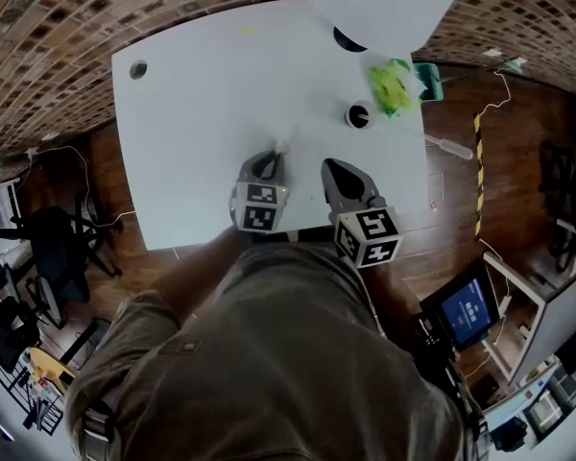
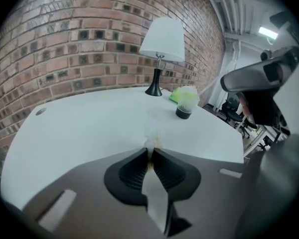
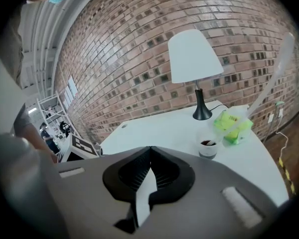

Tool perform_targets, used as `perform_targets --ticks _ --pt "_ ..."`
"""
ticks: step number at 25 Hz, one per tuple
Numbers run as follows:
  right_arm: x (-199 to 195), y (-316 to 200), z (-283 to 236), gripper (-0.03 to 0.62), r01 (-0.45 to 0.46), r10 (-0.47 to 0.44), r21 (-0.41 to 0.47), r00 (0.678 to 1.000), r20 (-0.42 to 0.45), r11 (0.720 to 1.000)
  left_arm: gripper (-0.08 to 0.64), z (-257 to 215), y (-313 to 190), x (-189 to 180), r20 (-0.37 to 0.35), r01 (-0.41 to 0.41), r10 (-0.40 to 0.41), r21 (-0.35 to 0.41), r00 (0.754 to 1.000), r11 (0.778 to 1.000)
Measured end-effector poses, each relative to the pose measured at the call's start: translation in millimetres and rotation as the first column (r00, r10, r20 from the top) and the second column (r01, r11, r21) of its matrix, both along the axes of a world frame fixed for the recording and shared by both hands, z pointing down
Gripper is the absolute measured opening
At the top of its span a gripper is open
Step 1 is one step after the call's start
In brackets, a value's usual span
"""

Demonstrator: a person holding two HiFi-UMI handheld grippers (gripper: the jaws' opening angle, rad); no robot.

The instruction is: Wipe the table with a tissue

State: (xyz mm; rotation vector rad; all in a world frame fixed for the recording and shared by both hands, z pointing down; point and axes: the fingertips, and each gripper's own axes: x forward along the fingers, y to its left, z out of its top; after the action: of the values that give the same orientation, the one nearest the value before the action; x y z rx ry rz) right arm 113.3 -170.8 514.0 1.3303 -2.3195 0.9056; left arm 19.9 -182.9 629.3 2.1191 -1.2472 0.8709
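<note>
Head view first: white counter [image 1: 192, 113] under me, lamp [image 1: 384, 3] at its far edge, so I'll place everything off the lamp. My left gripper [image 1: 275, 154] is on my side of the lamp, well apart from it and a bit to its left, tilted down at the counter.

Left gripper view settles the grip. The left gripper [image 2: 152, 152] has its jaws clenched on the tissue [image 2: 151, 141], a small white wad with a brownish tinge poking out past the tips, toward the lamp [image 2: 162, 39]. From above, the tissue [image 1: 282, 145] is just a pale scrap at the tip, low over the counter. Honestly can't tell if it touches the surface.

My right gripper [image 1: 328, 165] is just beside the left one, also on my side of the lamp and well apart from it. In the right gripper view the right gripper [image 3: 149, 149] has its jaws pressed together with nothing between them, so that one's empty.

Other stuff:
- The cup [image 1: 358, 115] with something dark in it stands near the lamp, on my side of it, between the lamp and my right gripper.
- A green pack [image 1: 394, 84] lies just beside the lamp's base, to its right.
- A round hole [image 1: 138, 68] in the counter sits well left of the lamp.
- A brick wall [image 3: 114, 59] runs behind the lamp.
</note>
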Motion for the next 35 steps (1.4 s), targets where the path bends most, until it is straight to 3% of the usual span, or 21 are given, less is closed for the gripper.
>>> perform_targets --ticks 10,27,35 --pt "8 -10 11 0.011 0.062 -0.062 -0.027 0.998 0.013 0.998 0.038 18 -1 -4 0.056 0.065 -0.061 -0.059 0.997 0.996" --pt "-50 3 6 0.011 0.161 -0.161 -0.011 0.986 0.034 0.987 0.037 18 22 -105 0.099 0.262 -0.256 -0.055 0.962 0.963" --pt "-47 8 5 0.011 0.13 -0.13 -0.009 0.991 0.031 0.991 0.037 18 20 -98 0.088 0.237 -0.232 -0.054 0.969 0.97"
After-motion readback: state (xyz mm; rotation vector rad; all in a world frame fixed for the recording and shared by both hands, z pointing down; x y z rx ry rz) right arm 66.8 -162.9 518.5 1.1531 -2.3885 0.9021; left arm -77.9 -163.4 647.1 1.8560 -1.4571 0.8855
